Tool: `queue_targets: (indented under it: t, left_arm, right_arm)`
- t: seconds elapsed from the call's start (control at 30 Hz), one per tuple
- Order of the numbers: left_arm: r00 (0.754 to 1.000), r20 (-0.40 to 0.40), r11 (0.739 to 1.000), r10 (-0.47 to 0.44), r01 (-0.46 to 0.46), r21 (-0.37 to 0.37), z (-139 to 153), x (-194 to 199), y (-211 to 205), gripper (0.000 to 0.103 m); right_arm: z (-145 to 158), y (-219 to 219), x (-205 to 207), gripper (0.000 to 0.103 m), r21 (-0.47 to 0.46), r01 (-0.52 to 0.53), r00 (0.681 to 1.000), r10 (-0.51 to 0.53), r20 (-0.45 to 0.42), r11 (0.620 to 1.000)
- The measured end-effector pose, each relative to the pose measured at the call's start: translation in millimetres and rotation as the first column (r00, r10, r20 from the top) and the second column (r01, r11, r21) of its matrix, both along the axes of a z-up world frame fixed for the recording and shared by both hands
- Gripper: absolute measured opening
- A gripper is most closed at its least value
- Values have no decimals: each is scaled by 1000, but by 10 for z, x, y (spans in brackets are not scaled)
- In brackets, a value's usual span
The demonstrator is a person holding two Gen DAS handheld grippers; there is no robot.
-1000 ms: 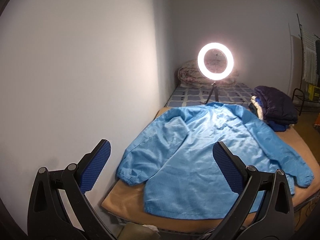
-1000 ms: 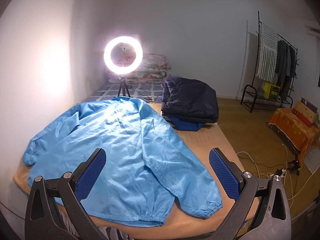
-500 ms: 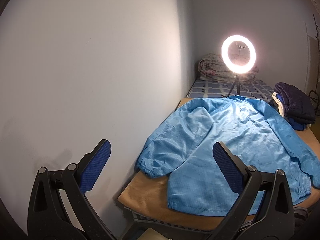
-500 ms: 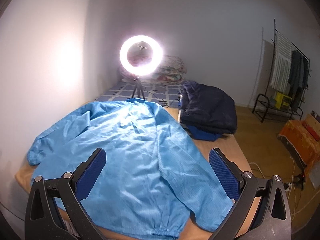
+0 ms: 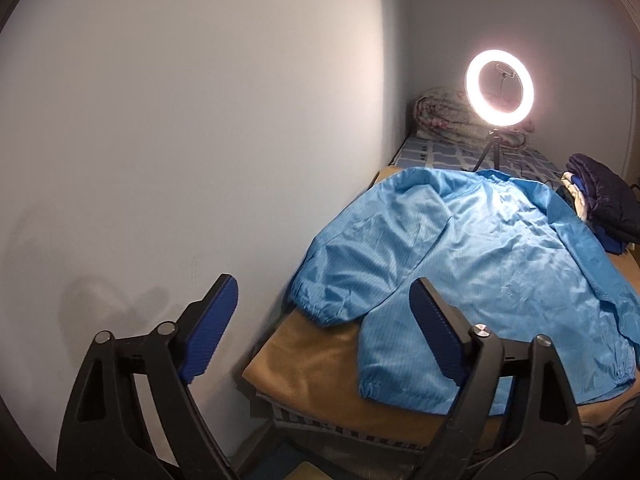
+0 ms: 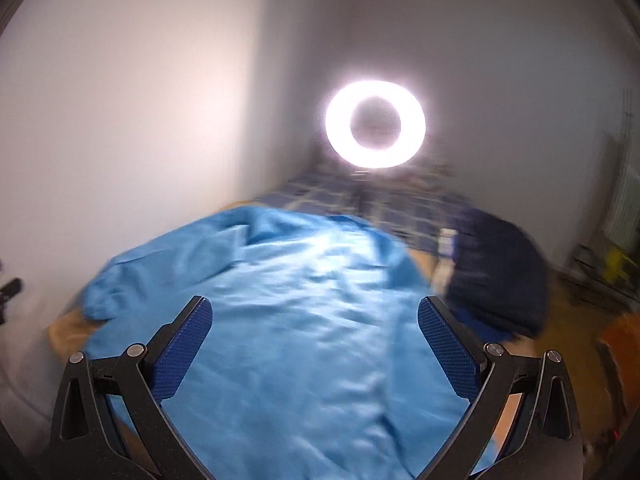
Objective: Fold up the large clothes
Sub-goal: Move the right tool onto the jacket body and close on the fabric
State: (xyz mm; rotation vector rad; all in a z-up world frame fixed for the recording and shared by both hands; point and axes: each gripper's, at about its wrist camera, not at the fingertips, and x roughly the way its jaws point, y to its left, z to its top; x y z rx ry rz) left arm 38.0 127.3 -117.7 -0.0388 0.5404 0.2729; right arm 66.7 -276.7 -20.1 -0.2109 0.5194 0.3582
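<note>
Both hand-held grippers hung empty over the near end of the bed. Left hand-held gripper point(image 5: 324, 332) had its blue-padded jaws apart and closing, with nothing between them, aimed near the bed's near left corner where the elastic cuff point(image 5: 320, 312) of the left sleeve lay; it probably sat there to take that sleeve for a first fold. Right hand-held gripper point(image 6: 314, 344), its view blurred, stood with jaws apart above the body of the shiny light-blue long-sleeved jacket point(image 5: 480, 264), touching nothing. That jacket lay spread flat on the tan-covered bed point(image 5: 312, 356), collar at the far end, against the left wall. A lit ring light on a tripod point(image 5: 499, 87) stood beyond it, and a folded dark navy padded jacket point(image 5: 604, 200) lay at the far right, likely set aside.
</note>
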Motion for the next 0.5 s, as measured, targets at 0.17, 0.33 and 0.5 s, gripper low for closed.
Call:
queue_targets:
  t: [0.17, 0.33, 0.5]
  left_arm:
    - [999, -30, 999, 17, -19, -42, -184, 22, 138, 77]
    - [999, -49, 998, 12, -16, -68, -316, 41, 226, 65]
    - [998, -67, 997, 4, -9, -80, -425, 48, 264, 63]
  right_arm:
    - [-185, 419, 394, 94, 34, -114, 989, 117, -93, 993]
    - [-471, 846, 738, 78, 133, -188, 944, 217, -248, 973]
    - [-812, 1408, 962, 69, 214, -261, 856, 328, -399, 941]
